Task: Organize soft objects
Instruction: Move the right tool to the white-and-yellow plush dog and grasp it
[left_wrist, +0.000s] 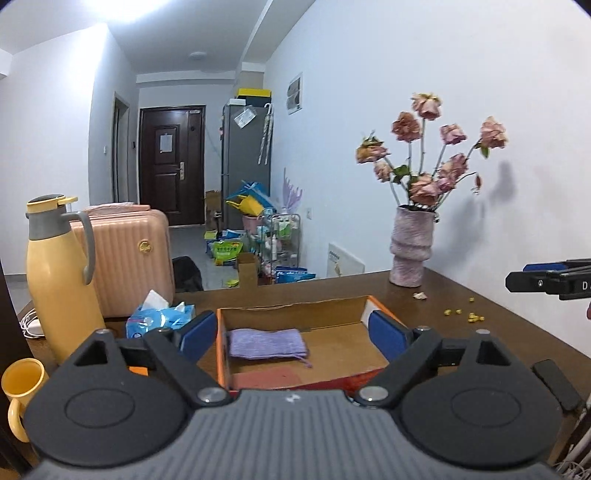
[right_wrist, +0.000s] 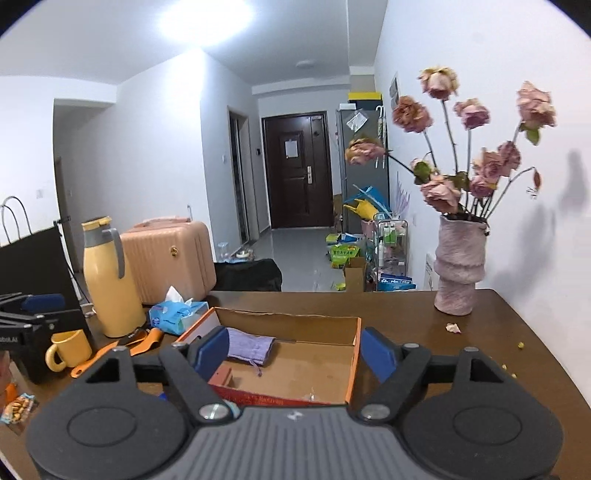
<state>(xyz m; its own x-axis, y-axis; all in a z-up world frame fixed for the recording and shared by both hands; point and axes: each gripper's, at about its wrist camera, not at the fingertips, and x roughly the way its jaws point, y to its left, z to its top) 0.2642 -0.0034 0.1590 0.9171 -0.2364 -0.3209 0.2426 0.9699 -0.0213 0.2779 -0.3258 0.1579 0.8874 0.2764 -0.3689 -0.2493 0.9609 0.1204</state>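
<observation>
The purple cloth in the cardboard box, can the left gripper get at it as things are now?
Probably yes. The purple cloth lies uncovered in the open-topped cardboard box, and the left gripper, empty with jaws wide, faces it with nothing between.

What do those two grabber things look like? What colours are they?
Both match. The left gripper and the right gripper each have a grey ribbed body, two round black discs, black arms joined by silver bolts, and blue padded fingers. White letters mark the black side of each.
</observation>
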